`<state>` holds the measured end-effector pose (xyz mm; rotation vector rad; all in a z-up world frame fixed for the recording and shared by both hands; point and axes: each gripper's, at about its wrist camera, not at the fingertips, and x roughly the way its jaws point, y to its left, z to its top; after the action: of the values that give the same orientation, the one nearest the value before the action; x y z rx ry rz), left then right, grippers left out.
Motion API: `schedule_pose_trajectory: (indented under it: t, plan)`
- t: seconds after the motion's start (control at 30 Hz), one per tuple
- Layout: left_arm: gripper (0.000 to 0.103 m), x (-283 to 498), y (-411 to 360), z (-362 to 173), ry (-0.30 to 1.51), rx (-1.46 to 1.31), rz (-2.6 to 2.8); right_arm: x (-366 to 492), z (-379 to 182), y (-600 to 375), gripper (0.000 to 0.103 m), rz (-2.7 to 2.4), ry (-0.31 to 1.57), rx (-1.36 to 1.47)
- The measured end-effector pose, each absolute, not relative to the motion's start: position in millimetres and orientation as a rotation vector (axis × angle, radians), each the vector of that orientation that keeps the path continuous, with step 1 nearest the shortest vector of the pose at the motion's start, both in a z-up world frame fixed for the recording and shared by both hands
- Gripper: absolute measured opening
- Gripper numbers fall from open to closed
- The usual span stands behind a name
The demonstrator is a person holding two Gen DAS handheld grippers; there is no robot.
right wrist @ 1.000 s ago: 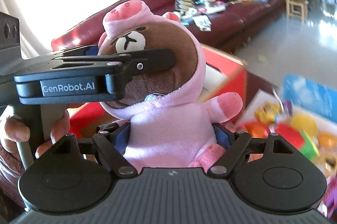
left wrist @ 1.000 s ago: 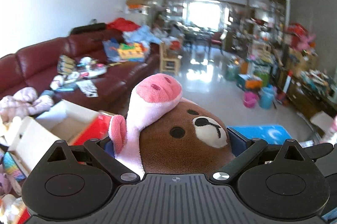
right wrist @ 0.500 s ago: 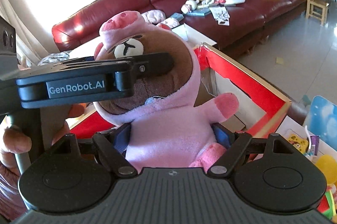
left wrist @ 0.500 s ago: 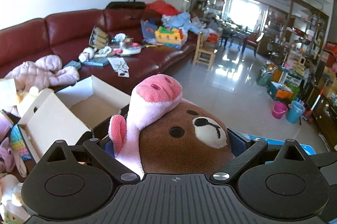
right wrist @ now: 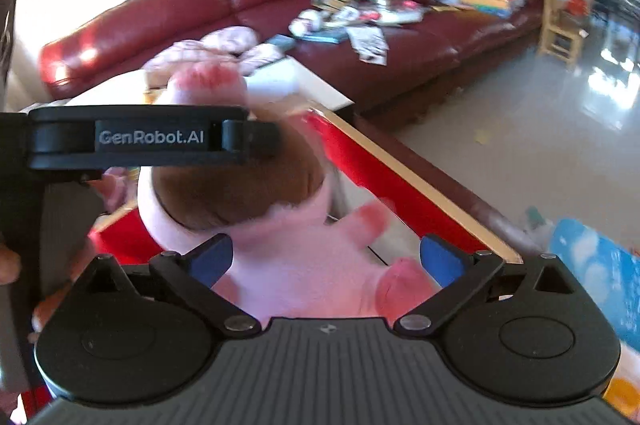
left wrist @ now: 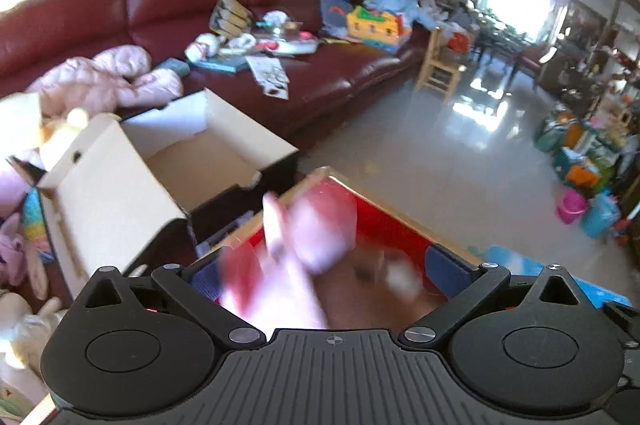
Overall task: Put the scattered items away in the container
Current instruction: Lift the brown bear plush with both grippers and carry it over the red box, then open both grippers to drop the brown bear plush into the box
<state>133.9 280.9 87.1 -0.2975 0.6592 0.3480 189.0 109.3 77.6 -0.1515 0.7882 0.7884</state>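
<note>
I am letting go of the brown plush bear in a pink pig suit (right wrist: pixel 280 225) over the red-walled cardboard box (right wrist: pixel 372 165) at frame centre. Both sets of jaws have just been opening: the left gripper (left wrist: pixel 324 273) stands spread, with the toy a pink and brown blur between its blue pads (left wrist: pixel 444 265), apparently dropping free. The right gripper (right wrist: pixel 326 259) is spread too, its pads clear of the pink body between them. To do this well I would keep both grippers wide and level above the box until the toy has cleared the rim. Behind, a dark red leather sofa (left wrist: pixel 160 5) strewn with toys fills the upper left; an open white cardboard box (left wrist: pixel 120 185) sits left, and a glossy tiled floor (left wrist: pixel 460 145) runs right.
</note>
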Motion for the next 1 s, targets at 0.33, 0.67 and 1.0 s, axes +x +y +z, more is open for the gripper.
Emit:
schedule_pose_trajectory:
  t: [0.33,0.67,1.0]
  plan:
    - [0.103,133,281,76,0.710,-0.276,0.325,197,68,86,0.100,0.743,0.854,-0.046]
    - [0.103,116,252,70,0.758,-0.211,0.300,181,78,71,0.100,0.779,0.891,-0.023]
    - [0.103,88,191,97,0.680,-0.082,0.215,158,104,13,0.100,0.736,0.854,0.004]
